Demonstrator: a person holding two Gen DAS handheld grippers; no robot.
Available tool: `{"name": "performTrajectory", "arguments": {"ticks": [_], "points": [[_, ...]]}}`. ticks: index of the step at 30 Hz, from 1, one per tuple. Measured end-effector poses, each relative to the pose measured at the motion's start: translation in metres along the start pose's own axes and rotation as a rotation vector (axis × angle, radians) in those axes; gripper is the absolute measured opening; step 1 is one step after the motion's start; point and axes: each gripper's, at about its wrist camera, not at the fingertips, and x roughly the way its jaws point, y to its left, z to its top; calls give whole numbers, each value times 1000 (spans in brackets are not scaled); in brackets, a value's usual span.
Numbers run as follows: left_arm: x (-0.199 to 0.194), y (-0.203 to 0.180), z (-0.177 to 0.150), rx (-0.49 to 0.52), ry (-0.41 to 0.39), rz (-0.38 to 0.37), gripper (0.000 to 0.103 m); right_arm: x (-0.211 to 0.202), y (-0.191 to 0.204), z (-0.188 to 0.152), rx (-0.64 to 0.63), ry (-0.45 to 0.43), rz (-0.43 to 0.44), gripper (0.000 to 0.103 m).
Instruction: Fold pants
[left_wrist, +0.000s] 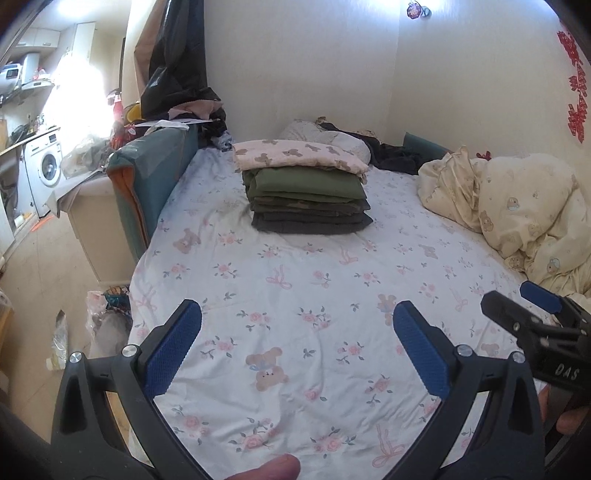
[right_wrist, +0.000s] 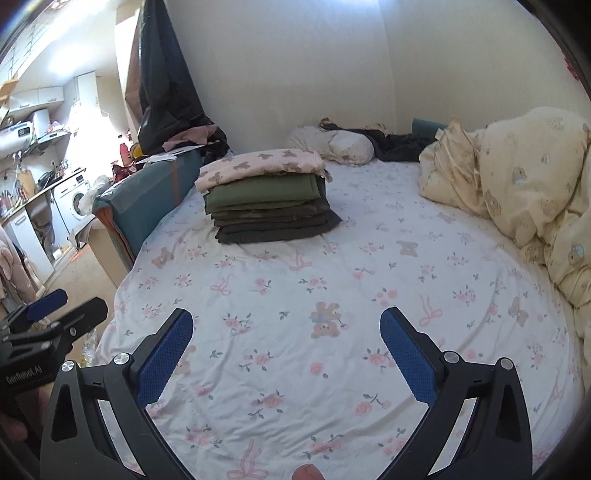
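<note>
A stack of folded pants (left_wrist: 308, 195) lies on the far part of the bed, with a pink bear-print pair on top, olive and dark pairs below; it also shows in the right wrist view (right_wrist: 269, 201). My left gripper (left_wrist: 297, 328) is open and empty, held over the floral sheet (left_wrist: 314, 280) well short of the stack. My right gripper (right_wrist: 286, 332) is open and empty too, over the sheet (right_wrist: 332, 280). The right gripper shows at the right edge of the left wrist view (left_wrist: 524, 306); the left gripper shows at the left edge of the right wrist view (right_wrist: 66, 308).
A crumpled cream duvet (left_wrist: 517, 206) fills the bed's right side. A pillow (right_wrist: 332, 146) and dark clothes (right_wrist: 395, 142) lie by the far wall. A teal headboard (left_wrist: 147, 177) with clutter stands left. A washing machine (left_wrist: 42, 170) and bags on the floor (left_wrist: 107, 317) lie beyond.
</note>
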Motion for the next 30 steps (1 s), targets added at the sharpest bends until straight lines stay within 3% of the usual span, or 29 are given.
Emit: {"name": "performTrajectory", "arguments": {"ticks": [30], "points": [[-7,-1,0,-5,-13,1,102,-3,-3,-2,34,1,19,103]]}}
